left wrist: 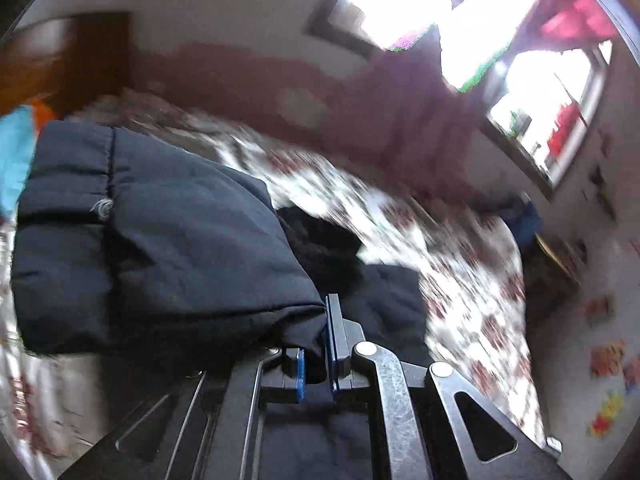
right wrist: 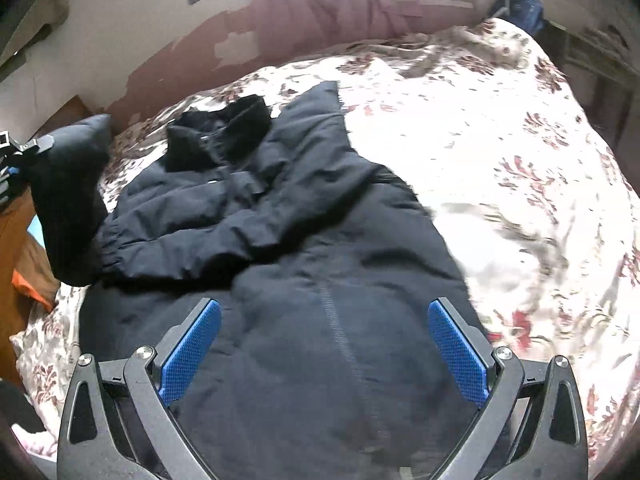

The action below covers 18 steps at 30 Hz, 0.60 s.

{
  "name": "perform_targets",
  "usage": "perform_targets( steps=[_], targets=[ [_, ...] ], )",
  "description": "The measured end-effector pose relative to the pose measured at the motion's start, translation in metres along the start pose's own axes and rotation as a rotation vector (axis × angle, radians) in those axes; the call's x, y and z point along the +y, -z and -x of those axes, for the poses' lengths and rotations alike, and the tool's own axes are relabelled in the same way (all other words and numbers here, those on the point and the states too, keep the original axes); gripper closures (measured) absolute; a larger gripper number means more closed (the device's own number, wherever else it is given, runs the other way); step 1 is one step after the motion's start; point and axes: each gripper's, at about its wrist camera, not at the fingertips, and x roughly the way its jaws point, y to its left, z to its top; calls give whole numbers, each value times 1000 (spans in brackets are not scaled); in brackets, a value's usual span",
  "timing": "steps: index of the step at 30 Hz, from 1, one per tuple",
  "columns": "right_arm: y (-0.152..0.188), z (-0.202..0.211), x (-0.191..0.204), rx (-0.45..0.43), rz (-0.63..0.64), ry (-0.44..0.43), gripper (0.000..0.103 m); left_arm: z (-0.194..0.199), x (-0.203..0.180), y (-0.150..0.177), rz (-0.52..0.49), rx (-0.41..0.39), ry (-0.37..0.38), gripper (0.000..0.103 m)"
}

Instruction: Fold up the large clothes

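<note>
Two tongs: left tongs [left wrist: 318,344] pinch raised jacket sleeve [left wrist: 160,240]; right tongs [right wrist: 324,344] hover spread.

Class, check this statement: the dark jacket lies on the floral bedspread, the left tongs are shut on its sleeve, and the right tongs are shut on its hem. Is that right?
Not quite. The right tongs are open, hovering over the jacket and holding nothing, as the right wrist view shows. The left tongs are shut on the sleeve, and the jacket lies on the floral bedspread.

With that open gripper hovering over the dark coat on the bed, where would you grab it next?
Probably the coat's right side edge, approached from the bedspread side: it lies flat and unfolded, while the left gripper already clamps the lifted sleeve. The right gripper hangs open above the hem.
</note>
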Motion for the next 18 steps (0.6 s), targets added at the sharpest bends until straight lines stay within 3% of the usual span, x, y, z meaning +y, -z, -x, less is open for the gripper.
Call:
perform_targets(
  steps=[4, 9, 12, 13, 16, 18],
  targets=[
    [0, 3, -36, 5, -29, 30, 1, -26, -38, 21, -45, 86, 40, 96],
    [1, 1, -70, 9, -57, 51, 1, -61, -67, 52, -68, 204, 32, 95],
    [2, -3, -87, 15, -72, 57, 1, -80, -86, 63, -85, 263, 17, 86],
    [2, -3, -92, 17, -76, 57, 1, -87, -89, 69, -84, 296, 11, 77],
    [0, -7, -102, 20, -80, 55, 1, -92, -93, 82, -77, 341, -6, 65],
    [1, -7, -106, 22, -77, 52, 1, -100, -98, 90, -66, 377, 17, 29]
  ],
)
